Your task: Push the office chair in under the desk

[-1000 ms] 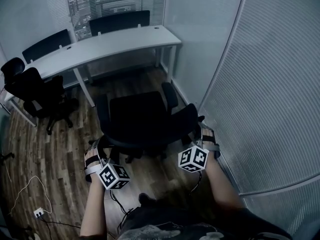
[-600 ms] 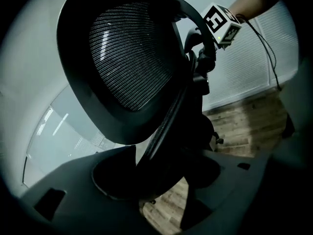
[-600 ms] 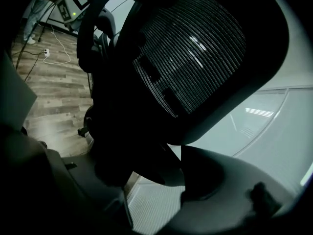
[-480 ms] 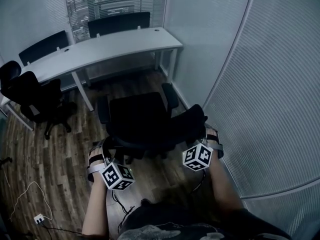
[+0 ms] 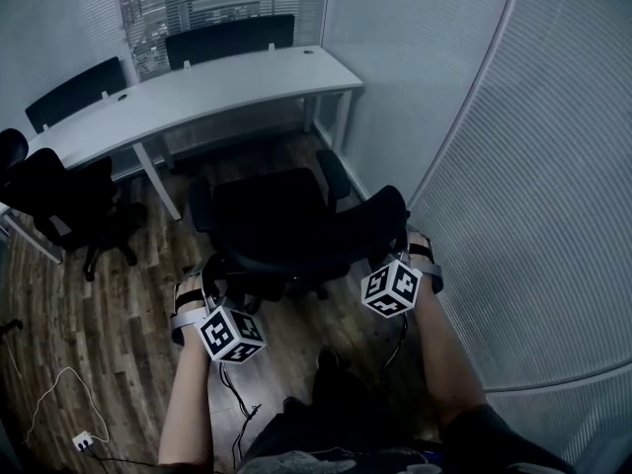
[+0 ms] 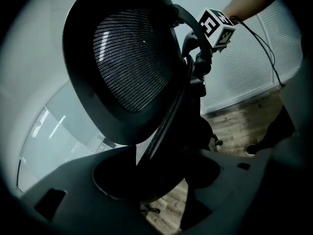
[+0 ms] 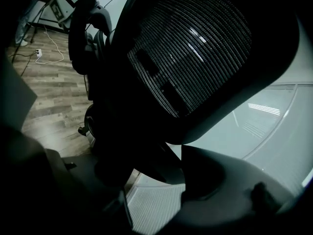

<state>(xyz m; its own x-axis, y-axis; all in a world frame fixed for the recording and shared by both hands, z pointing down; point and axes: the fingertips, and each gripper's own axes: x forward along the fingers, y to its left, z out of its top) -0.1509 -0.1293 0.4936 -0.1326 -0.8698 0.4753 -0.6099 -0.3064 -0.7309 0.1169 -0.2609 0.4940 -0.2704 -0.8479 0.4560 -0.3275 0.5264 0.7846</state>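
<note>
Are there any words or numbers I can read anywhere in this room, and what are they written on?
No words or numbers can be read anywhere.
Left cube and right cube: only black-and-white square patterns, no letters.
Office chair and desk: no label or brand shows.

Ahead: desk [image 5: 217, 87]; office chair [image 5: 276, 220] before it; second chair [image 5: 54, 191] left, perhaps partly under.
</note>
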